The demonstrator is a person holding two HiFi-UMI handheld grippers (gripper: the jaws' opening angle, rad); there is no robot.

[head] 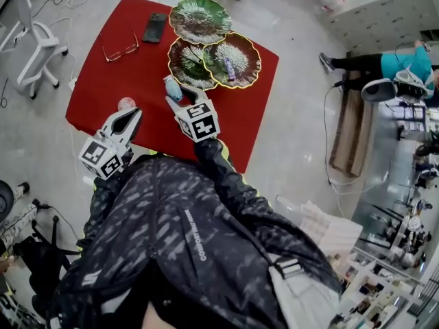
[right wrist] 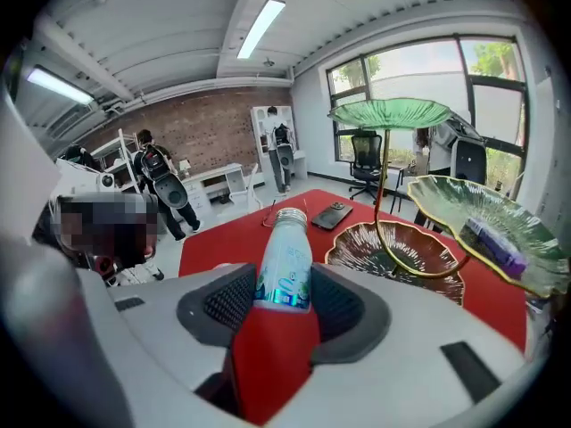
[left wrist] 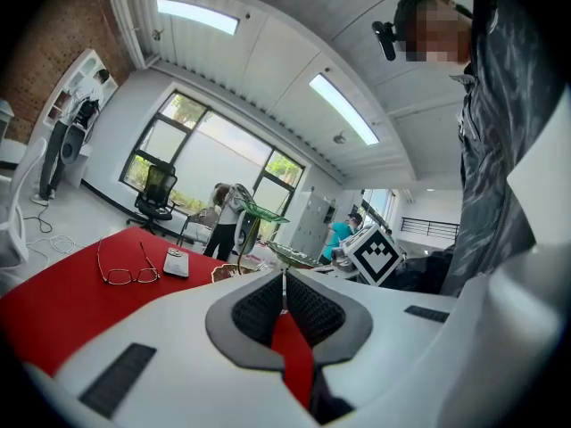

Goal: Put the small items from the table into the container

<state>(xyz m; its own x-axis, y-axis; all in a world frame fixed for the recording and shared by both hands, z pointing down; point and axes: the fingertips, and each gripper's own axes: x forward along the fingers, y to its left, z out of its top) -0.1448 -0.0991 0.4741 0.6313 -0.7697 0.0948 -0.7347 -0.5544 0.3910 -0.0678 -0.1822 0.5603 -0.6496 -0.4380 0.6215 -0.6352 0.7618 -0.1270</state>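
**Bottle [right wrist: 285, 259] clamped in the right tool [right wrist: 285, 303], over the red worktop [head: 137, 81] beside the leaf-dish stand [head: 199, 20].**

The bottle is white with a blue-green label and a silver cap. It sits between the right tool's pads, gripped near its base, with the cap pointing away from the tool. In the head view the stand is at the bottle's 1 o'clock, its nearest brown dish just beside the cap. A purple tube [head: 229, 68] lies in the right-hand dish, at 2 o'clock. A small round disc [head: 126, 104] rests on the worktop at the bottle's 8 o'clock, just off the tip of the left tool [left wrist: 284, 285]. That tool's jaws are pressed together with nothing between them. Glasses [head: 120, 50] lie at the bottle's 10 o'clock and a phone [head: 154, 27] at 11 o'clock, both well apart from it.
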